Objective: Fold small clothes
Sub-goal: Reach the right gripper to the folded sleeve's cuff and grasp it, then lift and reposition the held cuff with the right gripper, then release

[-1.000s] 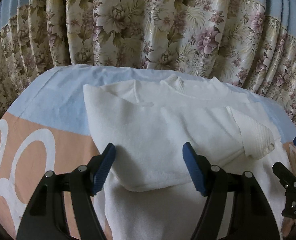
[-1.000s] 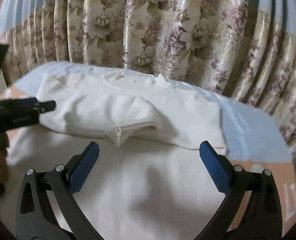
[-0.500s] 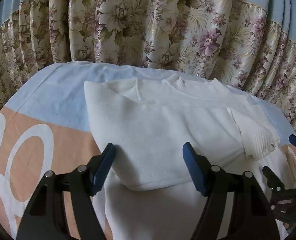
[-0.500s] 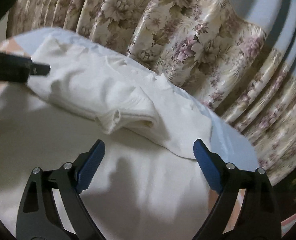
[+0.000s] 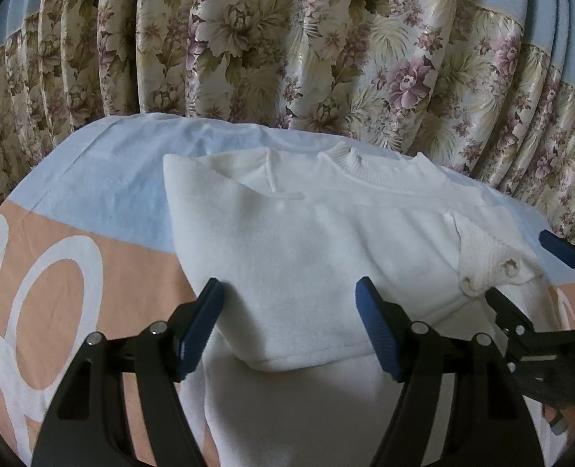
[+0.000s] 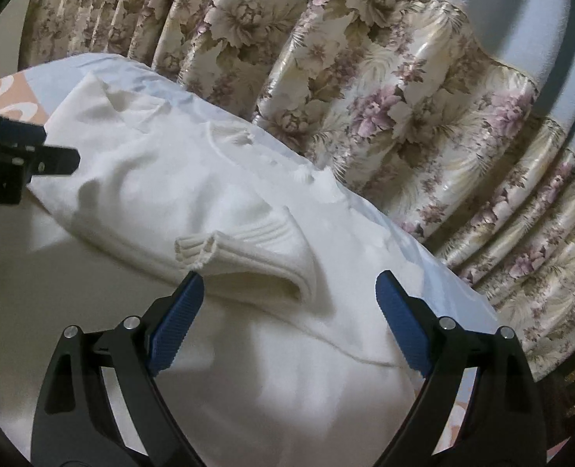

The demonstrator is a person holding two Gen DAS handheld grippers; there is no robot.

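Folding looks partway done: white sweater (image 5: pixel 307 257) lies on the blue-and-peach bedsheet (image 5: pixel 93 194), both sleeves already crossed over the chest, ribbed cuffs (image 6: pixel 225 249) on top. Left gripper (image 5: pixel 287 330) and right gripper (image 6: pixel 291 315) hover spread wide, holding nothing. Bottom-to-collar fold seems left.

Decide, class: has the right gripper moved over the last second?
Yes. The right gripper has tilted and closed in toward the ribbed cuff; the curtain now slants across its view.

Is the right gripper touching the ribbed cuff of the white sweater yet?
Cannot tell. In the right wrist view the open right gripper has its left pad at the ribbed cuff, but contact or gap isn't plain.
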